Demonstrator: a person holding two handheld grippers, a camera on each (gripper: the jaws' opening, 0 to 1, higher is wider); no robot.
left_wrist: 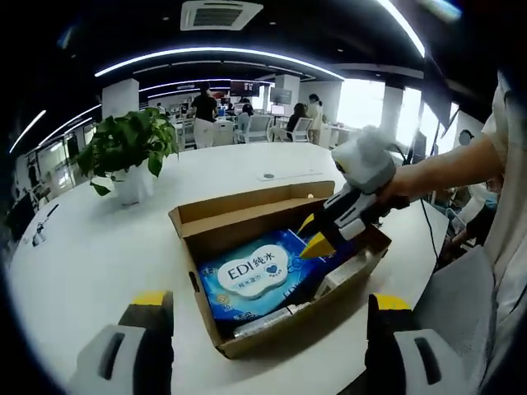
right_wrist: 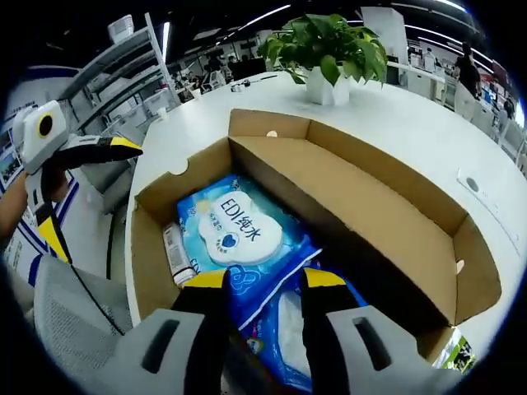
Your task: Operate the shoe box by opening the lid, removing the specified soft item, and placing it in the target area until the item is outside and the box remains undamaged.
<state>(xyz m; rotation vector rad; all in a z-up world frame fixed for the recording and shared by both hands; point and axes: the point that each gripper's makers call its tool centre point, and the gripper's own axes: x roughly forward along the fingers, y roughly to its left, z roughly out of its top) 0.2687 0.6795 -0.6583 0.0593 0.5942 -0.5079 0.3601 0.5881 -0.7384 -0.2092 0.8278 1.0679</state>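
In an open office, a white desk (left_wrist: 99, 263) is carrying a potted plant (left_wrist: 128, 156) and an open cardboard box (left_wrist: 247, 218), where the right tongs (right_wrist: 262, 284) are reaching in, jaws apart over the blue wipes pack (right_wrist: 235, 230), while the left tongs (left_wrist: 268, 317) are hovering, jaws apart, beside the box.

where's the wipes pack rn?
Blue wipes pack lies inside the open cardboard box on the white table, with the right gripper reaching in over it.
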